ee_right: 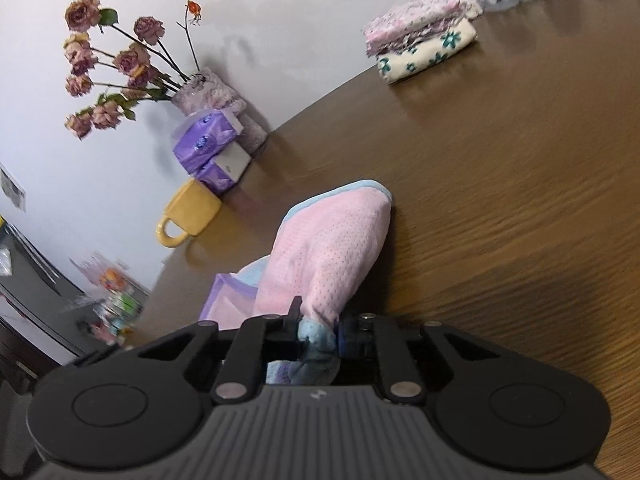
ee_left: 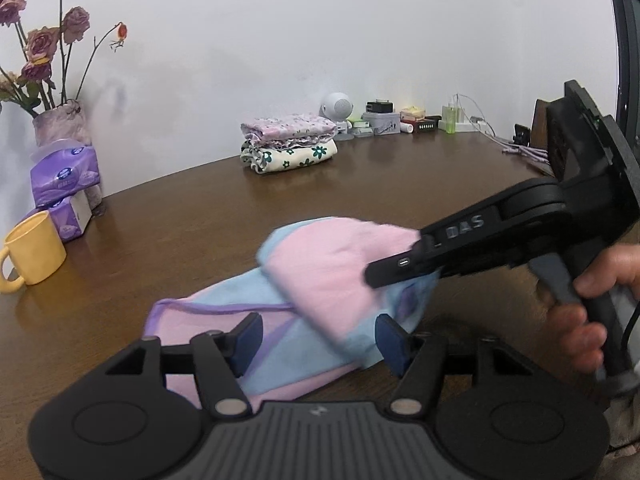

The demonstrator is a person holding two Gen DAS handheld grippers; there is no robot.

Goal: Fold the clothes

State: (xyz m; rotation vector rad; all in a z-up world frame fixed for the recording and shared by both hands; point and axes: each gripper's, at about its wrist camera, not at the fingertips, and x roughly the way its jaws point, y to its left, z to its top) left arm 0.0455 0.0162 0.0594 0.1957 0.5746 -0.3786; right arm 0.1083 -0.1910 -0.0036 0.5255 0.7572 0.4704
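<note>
Pink-and-blue mesh garment (ee_left: pixel 320 292) bunched near centre on brown wooden worktop (ee_left: pixel 400 184), long axis running near-left to far-right. Right gripper (ee_right: pixel 318 338) clamped narrow on blue hem, pink flap lifted, pointing far. Left gripper (ee_left: pixel 320 338) wide, straddling near edge, gripping nothing. Right hand (ee_left: pixel 592 300) judged nearer the fold.

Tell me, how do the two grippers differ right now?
The right gripper is shut on a bunched fold of the pink and blue garment; the left gripper stands open, gripping nothing. The right one lifts its corner of cloth off the table; the left one only straddles cloth lying flat. Both are black with blue pads and point down at the same garment.
</note>
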